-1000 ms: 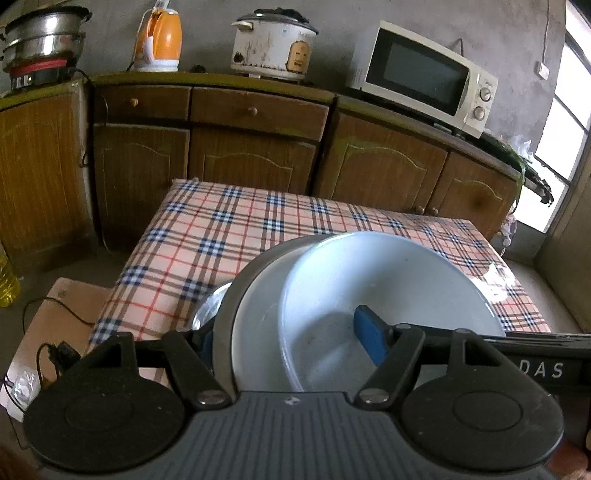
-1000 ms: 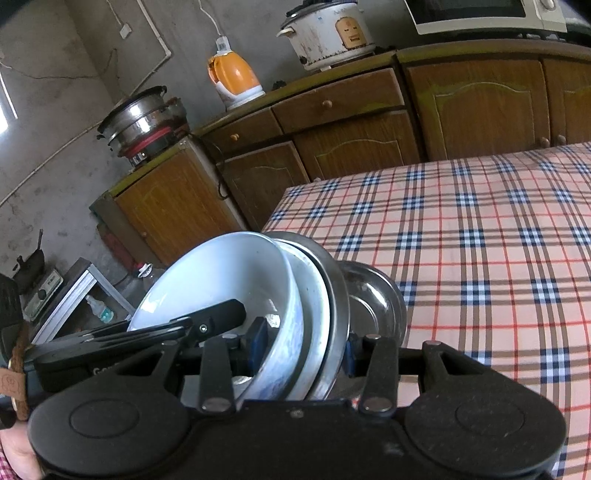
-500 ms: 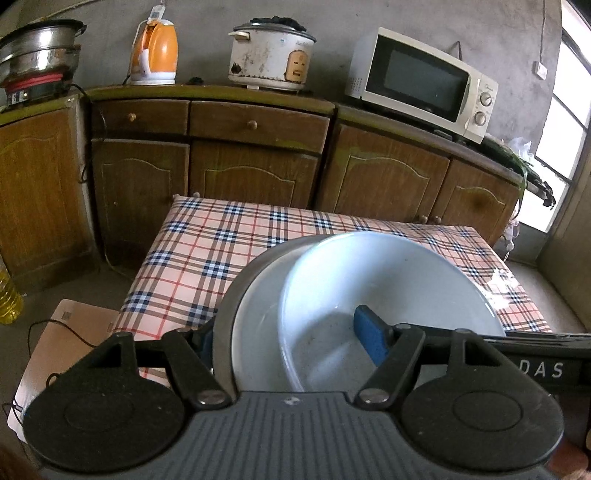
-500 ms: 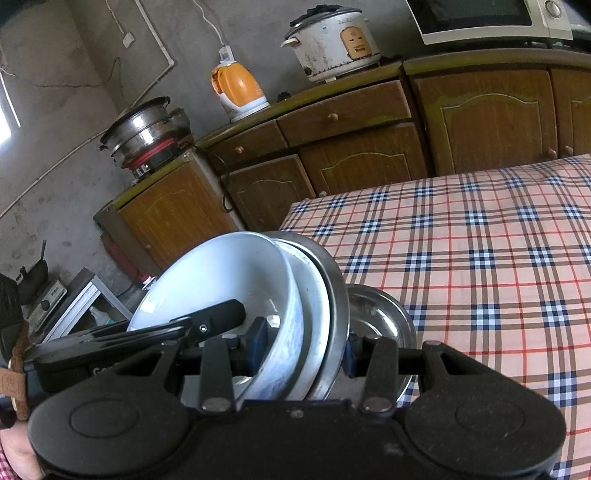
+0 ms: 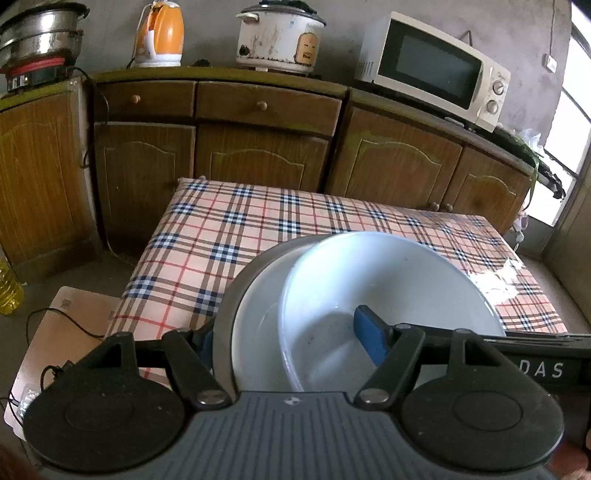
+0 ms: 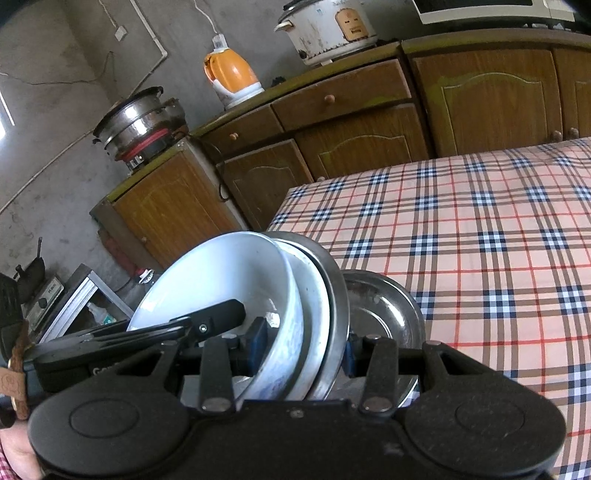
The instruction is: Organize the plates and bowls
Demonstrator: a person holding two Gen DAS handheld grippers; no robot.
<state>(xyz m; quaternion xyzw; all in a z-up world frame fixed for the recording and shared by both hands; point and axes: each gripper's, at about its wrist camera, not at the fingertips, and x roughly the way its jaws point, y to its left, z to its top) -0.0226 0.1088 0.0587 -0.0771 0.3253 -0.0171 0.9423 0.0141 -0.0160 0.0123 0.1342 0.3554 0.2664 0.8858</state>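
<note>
A stack of a white bowl (image 5: 388,280), a white plate (image 5: 255,325) and a steel plate (image 5: 225,332) is held tilted on edge above the near end of the checked table (image 5: 236,229). My left gripper (image 5: 291,339) is shut on the stack, one blue pad inside the bowl, the other behind the steel plate. My right gripper (image 6: 303,350) is shut on the same stack: white bowl (image 6: 221,280), white plate (image 6: 314,291), steel plate (image 6: 338,295). A separate steel dish (image 6: 384,310) lies on the table just behind the stack.
Wooden cabinets (image 5: 258,147) line the far wall, with a microwave (image 5: 432,70), a rice cooker (image 5: 277,33), an orange kettle (image 5: 159,33) and steel pots (image 5: 37,29) on top. A cardboard sheet with cables (image 5: 62,332) lies on the floor left of the table.
Both grippers have lifted the stack and pulled it back from the table; the table looks farther and lower. The steel dish stays on the table.
</note>
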